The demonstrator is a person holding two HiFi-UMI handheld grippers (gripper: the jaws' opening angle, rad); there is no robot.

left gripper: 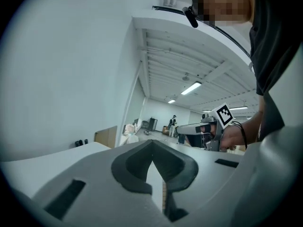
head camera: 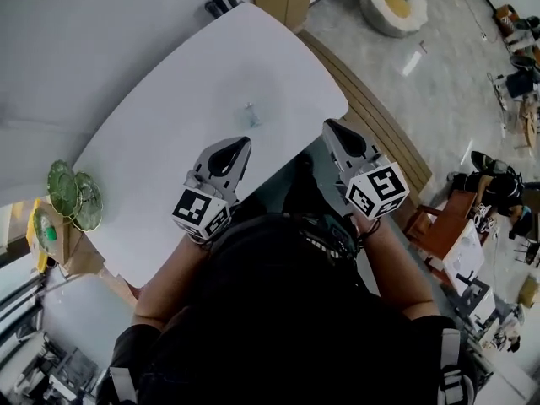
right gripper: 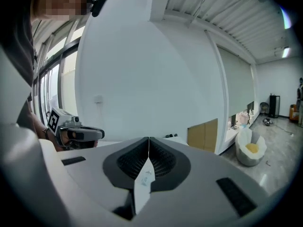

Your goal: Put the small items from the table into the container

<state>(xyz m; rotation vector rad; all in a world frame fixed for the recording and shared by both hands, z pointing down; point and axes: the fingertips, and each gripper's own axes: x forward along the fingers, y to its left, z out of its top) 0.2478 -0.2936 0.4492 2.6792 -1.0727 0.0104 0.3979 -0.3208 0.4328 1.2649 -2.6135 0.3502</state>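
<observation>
Where the person stands over the white bench (head camera: 160, 99), I count just one small clear item (head camera: 251, 114). It lies out in the open middle of the bench, apart from everything else. Two green glass dishes (head camera: 74, 194) sit close side by side at the bench's left corner. A cluster of small dark things (head camera: 221, 4) stands at the far end, too small for me to count.

There are two tools, one in each hand. The left tool (head camera: 245, 141) hovers over the near part of the bench, its jaws pressed together at the tips with nothing between them. The right tool (head camera: 327, 126) hangs at the bench's right edge, and its jaws are likewise pressed together and hold nothing. Both point toward the far end. The clear item lies on the bench between their tips and a little beyond them, touched by neither.
</observation>
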